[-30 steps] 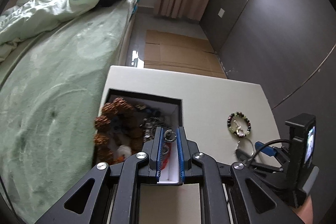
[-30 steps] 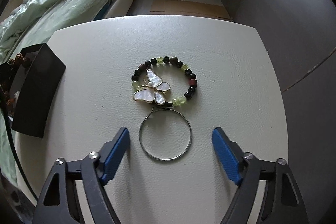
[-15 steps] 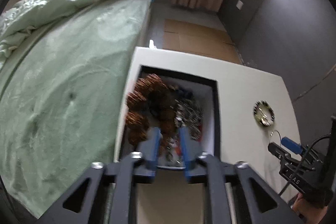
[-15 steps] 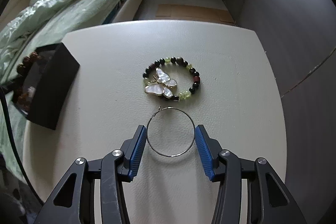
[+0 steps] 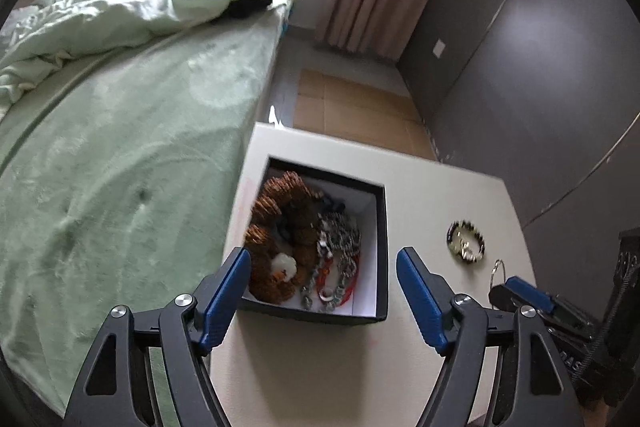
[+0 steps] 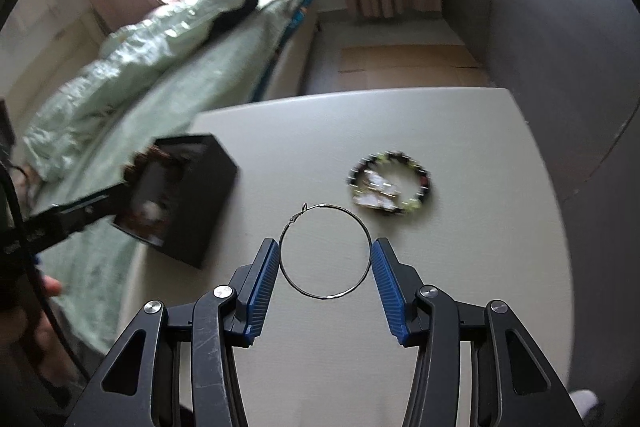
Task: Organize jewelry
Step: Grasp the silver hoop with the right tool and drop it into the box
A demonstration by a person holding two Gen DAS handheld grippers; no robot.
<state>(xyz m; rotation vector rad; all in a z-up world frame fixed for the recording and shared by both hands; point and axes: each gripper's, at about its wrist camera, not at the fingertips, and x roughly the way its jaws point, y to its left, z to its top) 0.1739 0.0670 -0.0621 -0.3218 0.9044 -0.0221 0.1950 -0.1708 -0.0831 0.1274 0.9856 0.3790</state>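
Right gripper (image 6: 324, 265): fingers closed on wire hoop earring (image 6: 325, 251), raised off the desk (image 6: 460, 267). Left gripper (image 5: 323, 297): fingers opening, empty, above black jewelry box (image 5: 382, 251). Beaded bracelet (image 6: 390, 187): on desk, right of box.

I see a black square box (image 5: 382, 239), open top, white lining, at the bench's left edge next to the bed side. It's packed: brown beaded bracelets (image 5: 280, 219) heaped on its left half, silver chain pieces (image 5: 338, 243) and something red on its right. Thin silver hoop earring (image 6: 325, 251) is off the bench, pinched edge to edge across its width in the right gripper (image 6: 325, 265), clasp at upper left. Beaded bracelet (image 6: 390, 187), black and green beads with a pale butterfly charm, lies flat mid-bench, right of the box, blurred.
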